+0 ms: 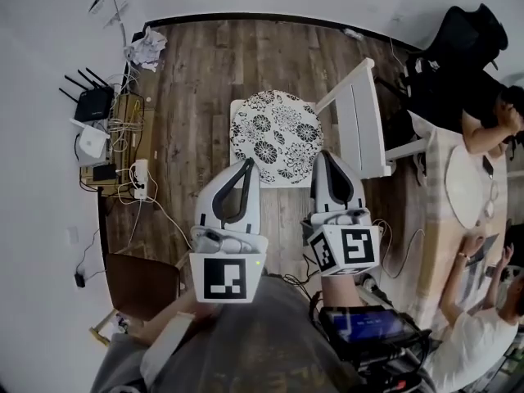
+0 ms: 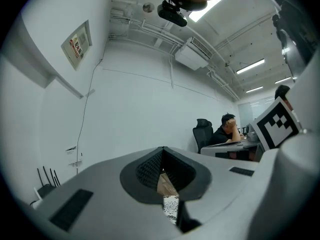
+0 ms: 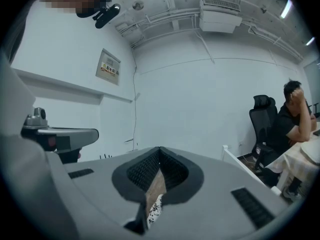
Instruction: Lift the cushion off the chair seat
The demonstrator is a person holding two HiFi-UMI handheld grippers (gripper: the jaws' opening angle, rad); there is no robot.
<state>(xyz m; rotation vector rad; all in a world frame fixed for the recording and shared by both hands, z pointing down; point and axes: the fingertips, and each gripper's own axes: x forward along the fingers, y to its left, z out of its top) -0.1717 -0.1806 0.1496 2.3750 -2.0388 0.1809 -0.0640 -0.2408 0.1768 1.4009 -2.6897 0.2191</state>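
Note:
A round cushion (image 1: pixel 276 136) with a black-and-white flower print lies on the seat of a white chair (image 1: pixel 360 121), seen from above in the head view. My left gripper (image 1: pixel 248 164) is shut, and its tip stands over the cushion's near left edge. My right gripper (image 1: pixel 326 155) is shut too, its tip beside the cushion's near right edge. Neither holds anything. In the left gripper view the jaws (image 2: pixel 163 151) meet at the tip, and a strip of the cushion (image 2: pixel 171 206) shows below them. The right gripper view also has closed jaws (image 3: pixel 160 151) and a sliver of cushion (image 3: pixel 155 209).
A router (image 1: pixel 92 103), power strips and loose cables (image 1: pixel 127 150) lie along the left wall. A brown box (image 1: pixel 141 285) sits at the lower left. To the right stands a table (image 1: pixel 438 211) with seated people, and behind it a black office chair (image 1: pixel 467 35). The floor is wood planks.

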